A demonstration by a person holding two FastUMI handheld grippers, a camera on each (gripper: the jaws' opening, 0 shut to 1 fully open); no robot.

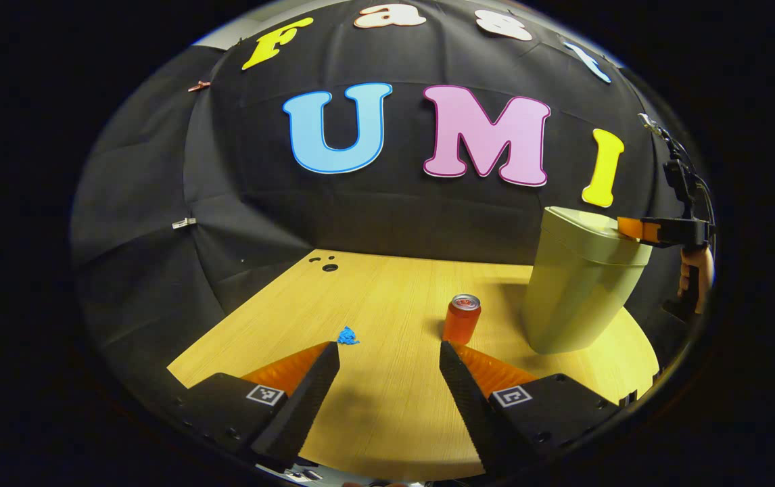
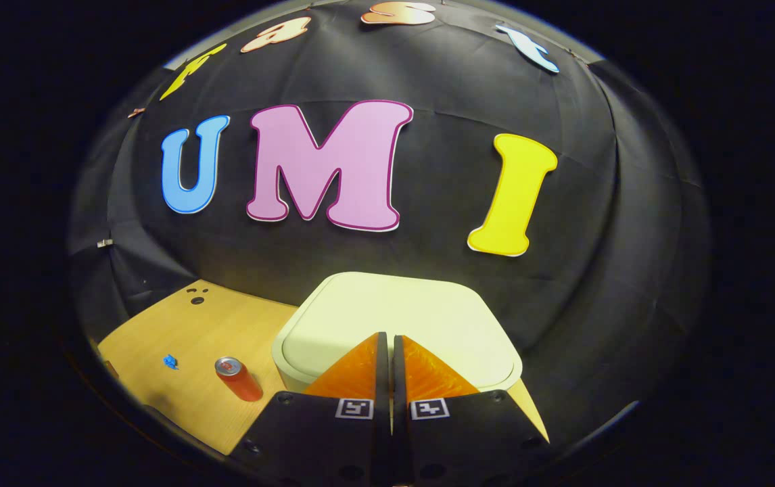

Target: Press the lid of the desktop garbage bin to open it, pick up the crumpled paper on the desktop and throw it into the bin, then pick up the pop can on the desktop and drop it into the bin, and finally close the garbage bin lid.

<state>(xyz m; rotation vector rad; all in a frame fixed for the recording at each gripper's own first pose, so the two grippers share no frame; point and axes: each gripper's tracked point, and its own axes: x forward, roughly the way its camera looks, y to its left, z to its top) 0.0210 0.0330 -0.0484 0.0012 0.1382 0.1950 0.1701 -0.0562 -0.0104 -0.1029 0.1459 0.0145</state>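
So in the left gripper view the left tool (image 1: 389, 355) sits low in the frame with its two fingers spread wide apart, nothing between them, hanging over the wooden counter (image 1: 387, 406). Just past the right finger stands the pop can (image 1: 462, 319), upright, a bit right of center. The crumpled paper (image 1: 347, 335), a small blue wad, lies on the counter near the tip of the left finger, well apart from the can. The garbage bin (image 1: 580, 284) stands at the right of the frame, near the can but not touching it, with its lid (image 1: 587, 222) down. At the far right edge you can see the right tool (image 1: 631, 228) reaching in over the bin's top edge, and the tips look like they're on the lid, with a hand (image 1: 695, 270) holding it behind. In the right gripper view, the right tool (image 2: 387, 341) has its fingers closed together with only a thin slit between them and nothing pinched, tips sitting over the near part of the lid (image 2: 401, 318) at bottom center. Whether it's actually pressing down I can't tell. The bin (image 2: 289, 368) is still shut. Over in the lower left of that view the can (image 2: 239, 379) stands beside the bin and the paper (image 2: 170, 362) lies further left.
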